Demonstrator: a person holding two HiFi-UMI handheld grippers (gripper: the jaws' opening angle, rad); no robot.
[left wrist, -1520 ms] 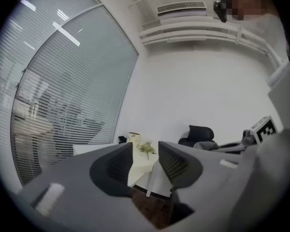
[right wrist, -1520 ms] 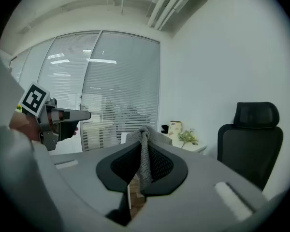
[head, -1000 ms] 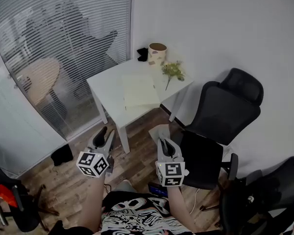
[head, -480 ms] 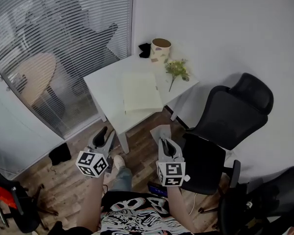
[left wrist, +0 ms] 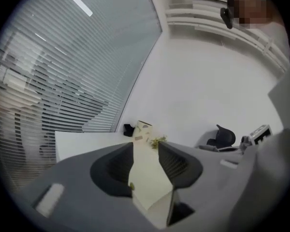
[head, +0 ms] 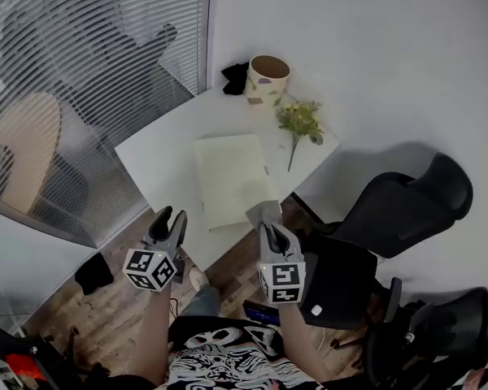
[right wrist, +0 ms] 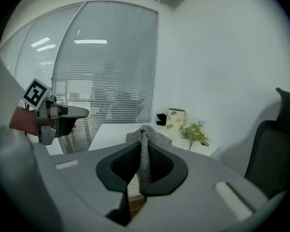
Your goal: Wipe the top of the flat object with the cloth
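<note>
Currently: right gripper [head: 266, 227] fingers pinching cloth [head: 262, 212]; left gripper [head: 169, 219] fingers apart, empty. Risk: unheld pad [head: 232, 177], at desk's [head: 159, 157] near edge, may slide off under wiping.

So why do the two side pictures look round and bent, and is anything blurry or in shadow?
Left gripper view: wide-angle lens, black corners, the slatted window blinds bow into curves. Right gripper view: same round warp, and the grey knitted cloth in its jaws shows its weave clearly. Head view: even light, and the black office chair throws a soft shadow on the white wall.
</note>
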